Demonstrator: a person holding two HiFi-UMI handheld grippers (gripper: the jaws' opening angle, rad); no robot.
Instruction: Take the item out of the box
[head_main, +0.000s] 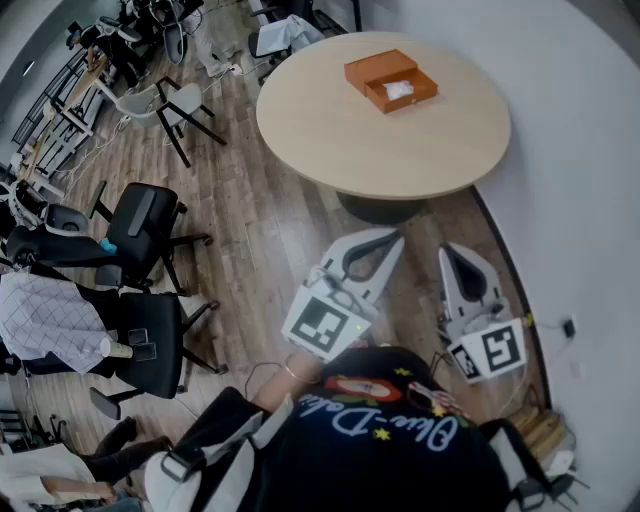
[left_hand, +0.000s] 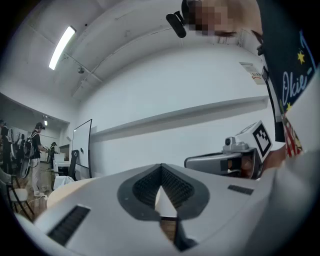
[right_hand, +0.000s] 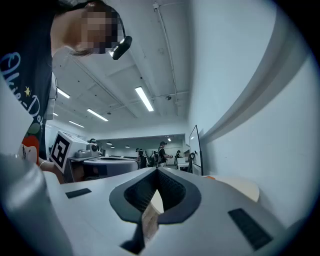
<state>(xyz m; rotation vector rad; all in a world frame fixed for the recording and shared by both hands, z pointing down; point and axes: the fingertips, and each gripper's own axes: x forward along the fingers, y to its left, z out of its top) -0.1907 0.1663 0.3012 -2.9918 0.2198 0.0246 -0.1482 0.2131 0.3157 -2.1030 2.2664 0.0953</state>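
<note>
An orange box (head_main: 372, 70) lies open on the round beige table (head_main: 330, 130), with a white item (head_main: 399, 90) in its tray part. Both grippers hang close to the person's body, well short of the table and apart from the box. My left gripper (head_main: 393, 238) points toward the table's near edge, jaws shut and nothing between them. My right gripper (head_main: 451, 250) is beside it near the wall, also shut and empty. In the left gripper view the jaws (left_hand: 161, 168) meet at the tips. The right gripper view shows the same closed jaws (right_hand: 157, 173).
Black office chairs (head_main: 140, 230) and a white chair (head_main: 160, 100) stand on the wooden floor to the left. A white wall (head_main: 580, 150) curves along the right of the table. Cables and a socket (head_main: 568, 327) lie by the wall. People stand far off (right_hand: 161, 152).
</note>
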